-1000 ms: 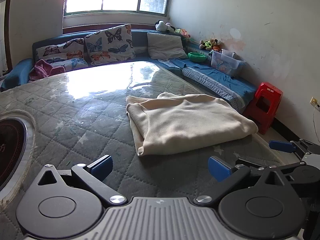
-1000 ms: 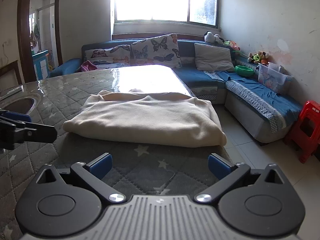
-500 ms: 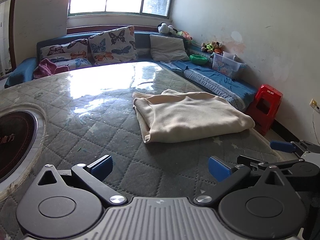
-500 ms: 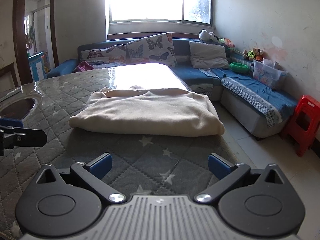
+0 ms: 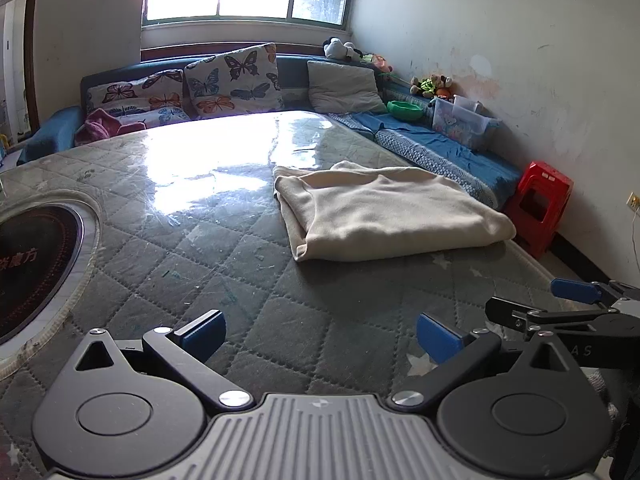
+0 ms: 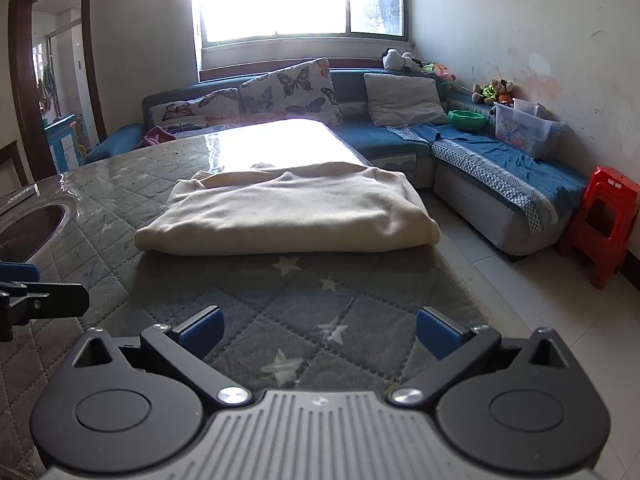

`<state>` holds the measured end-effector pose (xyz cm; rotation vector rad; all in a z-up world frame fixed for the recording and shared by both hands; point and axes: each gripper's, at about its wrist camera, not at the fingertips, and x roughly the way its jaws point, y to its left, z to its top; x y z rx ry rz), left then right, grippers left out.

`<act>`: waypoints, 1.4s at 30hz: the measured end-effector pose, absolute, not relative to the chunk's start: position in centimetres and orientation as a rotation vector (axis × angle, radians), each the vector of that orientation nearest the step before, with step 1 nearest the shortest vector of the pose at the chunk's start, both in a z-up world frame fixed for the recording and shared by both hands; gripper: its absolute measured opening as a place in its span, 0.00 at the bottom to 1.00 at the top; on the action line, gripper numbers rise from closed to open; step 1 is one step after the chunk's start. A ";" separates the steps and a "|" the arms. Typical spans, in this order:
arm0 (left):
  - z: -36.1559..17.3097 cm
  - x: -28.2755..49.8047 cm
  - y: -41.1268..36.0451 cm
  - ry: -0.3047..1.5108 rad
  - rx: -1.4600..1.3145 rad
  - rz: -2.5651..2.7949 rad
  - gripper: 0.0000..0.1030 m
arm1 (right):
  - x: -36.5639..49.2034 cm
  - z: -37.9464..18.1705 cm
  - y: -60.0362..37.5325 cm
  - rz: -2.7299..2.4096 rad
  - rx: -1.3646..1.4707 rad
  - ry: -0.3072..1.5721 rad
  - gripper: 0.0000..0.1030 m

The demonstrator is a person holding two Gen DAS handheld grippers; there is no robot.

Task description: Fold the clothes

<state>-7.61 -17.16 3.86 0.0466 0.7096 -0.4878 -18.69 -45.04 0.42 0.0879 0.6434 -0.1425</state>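
Note:
A cream garment (image 5: 384,208) lies folded into a neat rectangle on the quilted grey-green table (image 5: 224,264). It also shows in the right wrist view (image 6: 288,212), straight ahead of me. My left gripper (image 5: 320,334) is open and empty, well short of the garment and to its left. My right gripper (image 6: 318,330) is open and empty, a short way in front of the garment's near folded edge. Each gripper shows at the edge of the other's view.
A round built-in hob (image 5: 32,264) sits in the table at the left. A blue corner sofa (image 6: 460,148) with butterfly cushions runs behind and to the right. A red plastic stool (image 6: 604,220) stands on the floor at the right, past the table's edge.
Both grippers have drawn back from the folded garment, which now looks smaller and farther off. The garment has not moved. Both grippers stay open.

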 end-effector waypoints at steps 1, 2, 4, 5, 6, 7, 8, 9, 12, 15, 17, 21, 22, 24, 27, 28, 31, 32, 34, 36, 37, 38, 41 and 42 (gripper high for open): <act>3.8 -7.6 -17.2 0.712 0.049 -0.487 1.00 | -18.7 0.4 -45.0 -0.143 0.088 0.645 1.00; 3.7 -7.6 -17.2 0.713 0.051 -0.487 1.00 | -18.8 0.3 -45.0 -0.143 0.089 0.646 1.00; 3.6 -7.7 -17.2 0.717 0.055 -0.487 1.00 | -18.9 0.1 -45.0 -0.138 0.092 0.645 1.00; 3.5 -7.7 -17.3 0.720 0.057 -0.487 1.00 | -18.9 0.1 -45.0 -0.139 0.091 0.644 1.00; 3.5 -7.7 -17.3 0.723 0.059 -0.487 1.00 | -18.9 0.0 -45.0 -0.141 0.090 0.643 1.00; 3.4 -7.7 -17.3 0.725 0.061 -0.486 1.00 | -18.9 0.0 -45.0 -0.142 0.089 0.643 1.00; 3.3 -7.8 -17.4 0.727 0.063 -0.488 1.00 | -19.0 0.0 -45.0 -0.143 0.088 0.642 1.00; 3.3 -7.8 -17.5 0.729 0.066 -0.490 1.00 | -19.0 -0.1 -45.0 -0.145 0.087 0.642 1.00; 3.1 -7.9 -17.7 0.733 0.075 -0.495 1.00 | -19.0 -0.1 -45.0 -0.149 0.086 0.637 1.00; 2.9 -7.9 -18.1 0.737 0.085 -0.502 1.00 | -19.0 -0.1 -45.1 -0.151 0.085 0.636 1.00; 2.8 -7.9 -18.3 0.742 0.091 -0.507 1.00 | -19.0 -0.2 -45.1 -0.153 0.083 0.636 1.00; 2.5 -8.0 -18.6 0.750 0.099 -0.513 1.00 | -18.9 -0.4 -45.1 -0.158 0.078 0.637 1.00; 2.4 -8.0 -18.6 0.752 0.101 -0.514 1.00 | -18.9 -0.4 -45.1 -0.159 0.078 0.637 1.00; 2.3 -8.0 -18.7 0.755 0.105 -0.516 1.00 | -18.9 -0.4 -45.1 -0.159 0.080 0.638 1.00; 2.2 -8.0 -18.8 0.758 0.106 -0.519 1.00 | -18.7 -0.6 -45.0 -0.160 0.078 0.643 1.00; 2.2 -8.0 -18.8 0.760 0.105 -0.519 1.00 | -18.7 -0.6 -45.0 -0.160 0.078 0.645 1.00; 2.1 -8.0 -18.9 0.765 0.105 -0.518 1.00 | -18.7 -0.6 -45.0 -0.165 0.077 0.641 1.00; 2.1 -7.9 -18.9 0.766 0.106 -0.517 1.00 | -18.7 -0.6 -45.1 -0.165 0.080 0.640 1.00; 2.0 -7.9 -18.9 0.769 0.106 -0.515 1.00 | -18.7 -0.6 -45.1 -0.168 0.082 0.642 1.00; 2.0 -7.8 -19.0 0.772 0.106 -0.512 1.00 | -18.6 -0.7 -45.2 -0.170 0.082 0.645 1.00; 2.0 -7.8 -19.0 0.773 0.106 -0.512 1.00 | -18.5 -0.7 -45.2 -0.171 0.082 0.646 1.00; 2.0 -7.8 -19.0 0.774 0.105 -0.512 1.00 | -18.5 -0.8 -45.2 -0.171 0.082 0.647 1.00; 2.0 -7.6 -19.1 0.775 0.106 -0.510 1.00 | -18.5 -0.8 -45.3 -0.172 0.083 0.647 1.00; 1.9 -7.6 -19.1 0.777 0.106 -0.510 1.00 | -18.4 -0.8 -45.3 -0.171 0.083 0.648 1.00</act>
